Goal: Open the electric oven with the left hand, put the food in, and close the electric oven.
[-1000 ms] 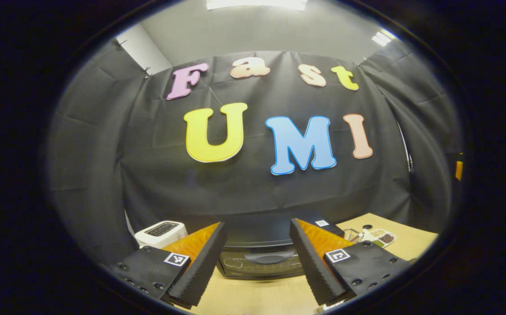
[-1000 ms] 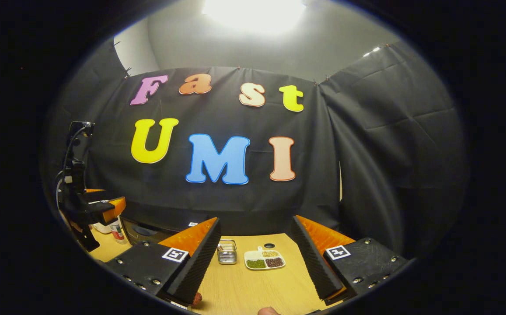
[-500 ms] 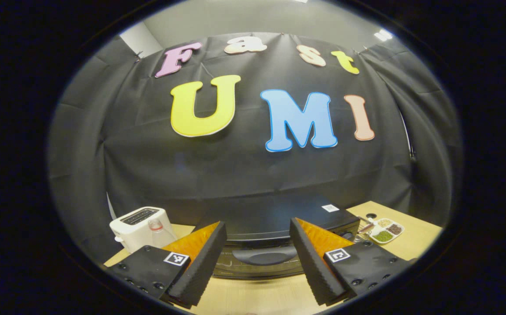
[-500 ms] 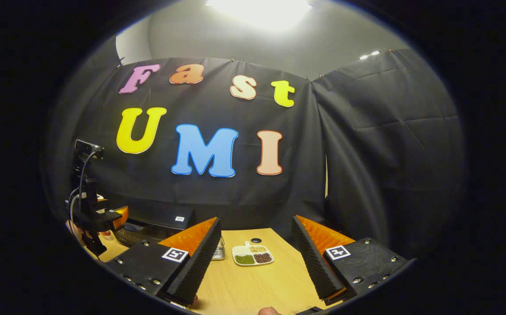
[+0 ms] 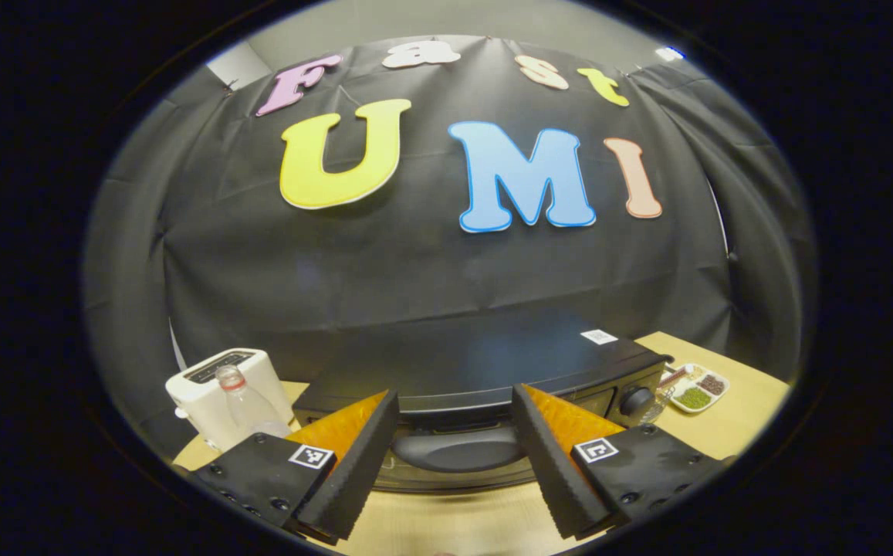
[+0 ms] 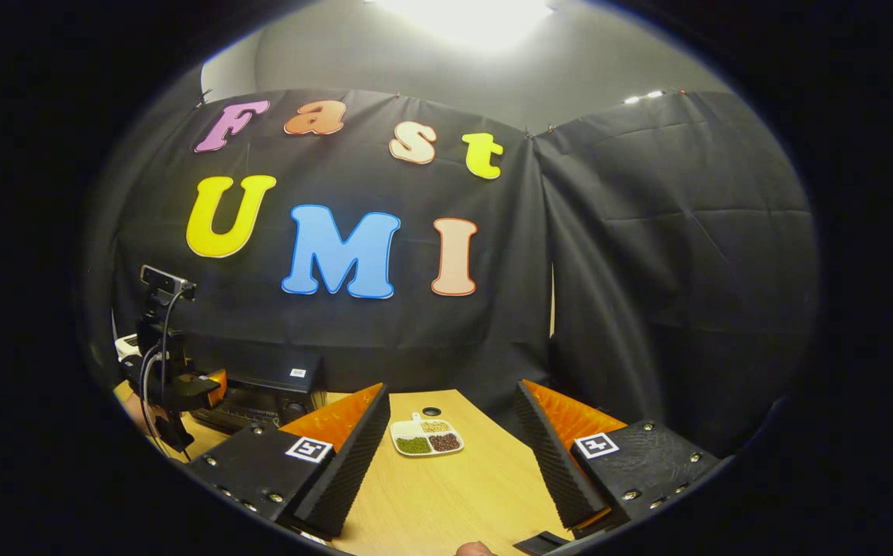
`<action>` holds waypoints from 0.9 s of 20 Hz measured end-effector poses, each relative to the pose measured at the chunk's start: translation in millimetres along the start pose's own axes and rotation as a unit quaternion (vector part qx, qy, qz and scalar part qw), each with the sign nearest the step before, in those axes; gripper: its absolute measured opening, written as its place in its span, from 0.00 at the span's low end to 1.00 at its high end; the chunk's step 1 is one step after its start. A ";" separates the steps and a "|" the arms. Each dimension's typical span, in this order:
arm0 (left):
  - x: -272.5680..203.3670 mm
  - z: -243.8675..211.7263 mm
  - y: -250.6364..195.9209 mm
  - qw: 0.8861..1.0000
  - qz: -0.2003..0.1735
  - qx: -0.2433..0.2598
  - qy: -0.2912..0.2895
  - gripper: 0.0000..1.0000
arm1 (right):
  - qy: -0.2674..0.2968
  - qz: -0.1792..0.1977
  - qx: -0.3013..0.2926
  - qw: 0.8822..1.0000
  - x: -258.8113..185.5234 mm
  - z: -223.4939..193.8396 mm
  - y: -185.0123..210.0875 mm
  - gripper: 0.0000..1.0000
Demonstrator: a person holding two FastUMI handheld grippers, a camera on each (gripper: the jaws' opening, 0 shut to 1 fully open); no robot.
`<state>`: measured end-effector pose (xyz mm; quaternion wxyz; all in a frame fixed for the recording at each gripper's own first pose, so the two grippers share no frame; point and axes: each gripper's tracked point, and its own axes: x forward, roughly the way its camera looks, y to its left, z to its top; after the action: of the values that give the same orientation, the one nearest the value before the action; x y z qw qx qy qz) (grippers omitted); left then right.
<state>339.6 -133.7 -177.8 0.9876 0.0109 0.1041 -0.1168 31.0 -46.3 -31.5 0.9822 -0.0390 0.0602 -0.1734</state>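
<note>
in the left gripper view we see the oven (image 5: 485,371) larger and closer than a second ago, and its door handle (image 5: 458,449) now sits right between the spread fingers (image 5: 353,463) of the left gripper (image 5: 454,463); whether they touch it we cannot tell. the oven door looks shut, its lower part cut off behind the fingers. a white toaster (image 5: 214,386) with a clear bottle (image 5: 241,401) in front of it has come further into sight by the left edge of the tabletop (image 5: 454,525). the divided dish of food (image 5: 695,388) lies to the right of the oven.

in the right gripper view the right gripper (image 6: 454,463) hangs released over the tabletop (image 6: 454,494), holding nothing, and the dish (image 6: 427,439) appears further left than before. the small wire basket seen earlier is now out of sight. the left gripper (image 6: 199,386) shows far left at the oven (image 6: 268,386) front, partly hidden.
</note>
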 end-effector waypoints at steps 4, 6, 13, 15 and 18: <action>7.6 -5.5 -3.7 1.000 0.002 -0.004 0.000 1.00 | 0.001 -0.006 -0.009 1.000 -4.7 0.5 -3.6 0.98; 7.9 -5.4 -3.2 1.000 0.007 -0.006 -0.003 0.98 | 0.002 -0.005 -0.011 1.000 -5.2 -0.8 -4.5 0.98; -8.5 -13.8 -5.0 1.000 0.012 -0.019 -0.003 0.98 | -0.006 0.012 -0.014 1.000 -4.7 3.7 -2.5 0.98; -20.7 -18.2 -5.6 1.000 0.013 -0.019 -0.002 0.99 | -0.007 0.019 -0.014 1.000 -4.4 3.7 -2.6 0.99; -34.6 -28.0 -7.9 1.000 0.012 -0.018 0.005 1.00 | -0.009 0.029 -0.010 0.999 -3.3 4.5 -3.6 0.98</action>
<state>299.2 -132.2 -197.9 0.9885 -0.0053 0.1106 -0.1029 27.3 -48.3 -26.4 0.9869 -0.0490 0.0540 -0.1436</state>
